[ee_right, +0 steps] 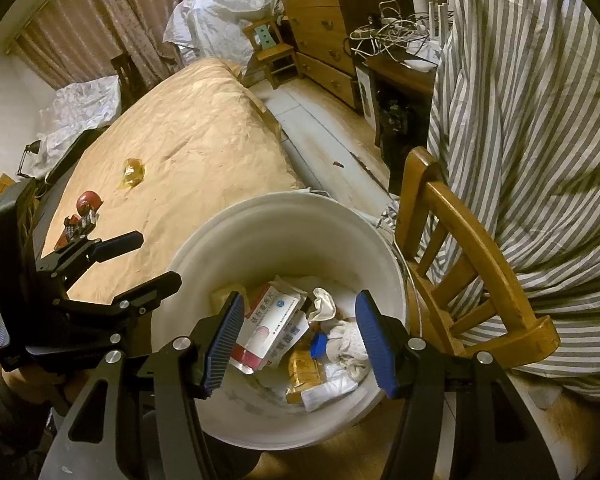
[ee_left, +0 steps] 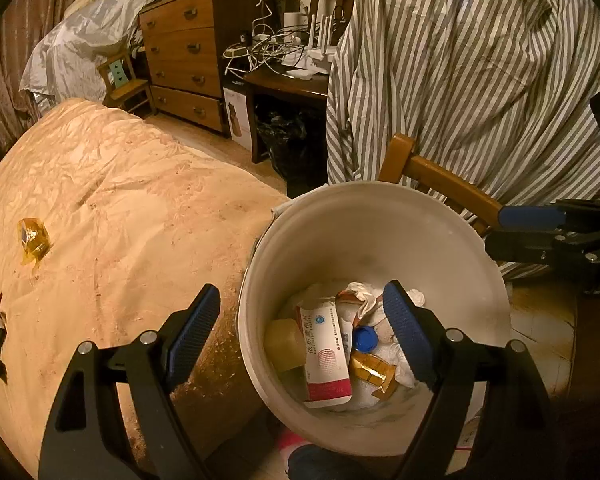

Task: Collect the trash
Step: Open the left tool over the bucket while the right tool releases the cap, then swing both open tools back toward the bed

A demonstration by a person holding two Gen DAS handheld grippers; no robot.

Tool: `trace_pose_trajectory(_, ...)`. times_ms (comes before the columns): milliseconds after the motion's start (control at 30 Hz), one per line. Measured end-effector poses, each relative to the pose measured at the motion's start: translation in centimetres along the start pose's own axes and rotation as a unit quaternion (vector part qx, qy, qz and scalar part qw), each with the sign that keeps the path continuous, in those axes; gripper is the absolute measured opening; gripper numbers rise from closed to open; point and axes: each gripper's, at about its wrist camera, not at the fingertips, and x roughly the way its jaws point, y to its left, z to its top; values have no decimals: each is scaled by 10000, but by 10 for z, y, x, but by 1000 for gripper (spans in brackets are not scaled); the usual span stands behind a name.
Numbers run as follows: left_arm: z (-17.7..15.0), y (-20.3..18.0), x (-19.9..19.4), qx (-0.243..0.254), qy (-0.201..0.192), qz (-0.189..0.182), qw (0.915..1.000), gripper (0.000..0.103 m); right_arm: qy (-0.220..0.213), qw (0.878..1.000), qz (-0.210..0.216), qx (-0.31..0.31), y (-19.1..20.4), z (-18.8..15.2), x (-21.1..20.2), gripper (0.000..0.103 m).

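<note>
Left wrist view: left gripper (ee_left: 302, 330) spread wide, empty, right finger over the white bucket (ee_left: 440, 216), left finger over the bed cover (ee_left: 132, 184). Amber wrapper (ee_left: 33, 242) well out beyond the left fingertip, on the cover. Probably light, crinkly, slippery film; best pinched at its bunched middle. Long axis roughly away from the fingers, slightly tilted.

Right wrist view: right gripper (ee_right: 300, 342) also parted, holding nothing, both fingers above the bucket's trash. Wrapper far past the left fingertip; axis unclear.
</note>
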Motion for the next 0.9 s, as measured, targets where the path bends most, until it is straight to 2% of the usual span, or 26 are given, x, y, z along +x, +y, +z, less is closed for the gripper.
trace_pose_trajectory(267,-2,6,-6,-39,-18,14,10000,80,40,10000,19,-25,4,2,5,61)
trace_pose_trajectory(400,-4,10,-10,-55,-32,25,10000,80,31,10000,34,-49,9,3,6,65)
trace_pose_trajectory(600,-9,21,-14,-130,-55,87,9999,80,-43,9999,51,-86,19,6,7,77)
trace_pose_trajectory(767,-15,34,-18,-223,-74,117,9997,86,-118,9998,81,-136,32,10,8,87)
trace_pose_trajectory(900,-22,52,-24,-363,-106,129,9992,87,-175,9993,110,-311,57,14,12,89)
